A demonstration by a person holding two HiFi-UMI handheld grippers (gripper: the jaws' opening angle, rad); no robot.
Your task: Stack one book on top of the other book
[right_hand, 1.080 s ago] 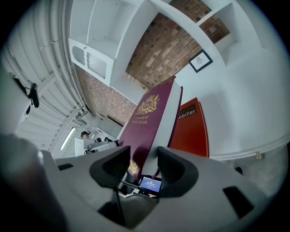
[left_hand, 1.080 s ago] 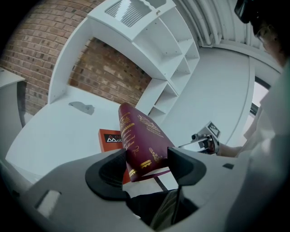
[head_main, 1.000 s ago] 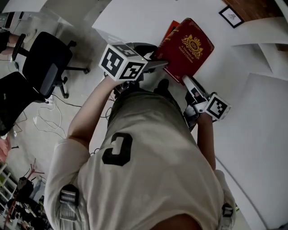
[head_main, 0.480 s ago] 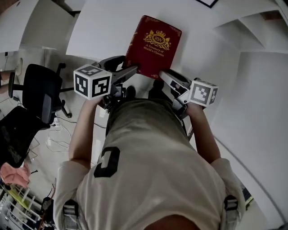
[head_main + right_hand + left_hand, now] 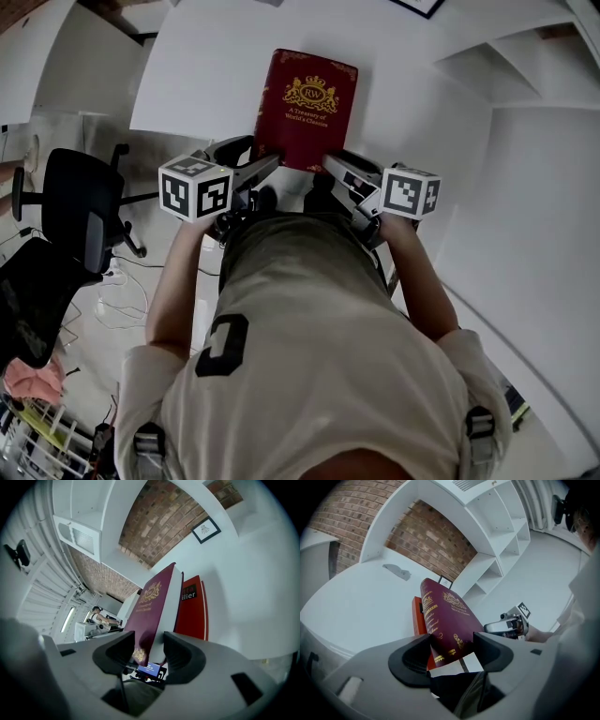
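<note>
A maroon hardcover book with gold lettering hangs over the white table, held by its near corners. My left gripper is shut on its near left corner, my right gripper on its near right corner. In the left gripper view the maroon book tilts up between the jaws, with an orange-red book lying on the table just behind and under it. The right gripper view shows the maroon book and its white page edge over the red book. From the head view the lower book is hidden.
A black office chair stands on the floor to the left. A small framed picture sits at the table's far edge. White shelves and a brick wall rise behind the table. Another white surface lies to the right.
Both grippers have come down with the maroon book, which has turned square over the lower book. The red book's edge, seen beside it a second ago, is now covered in the head view.
</note>
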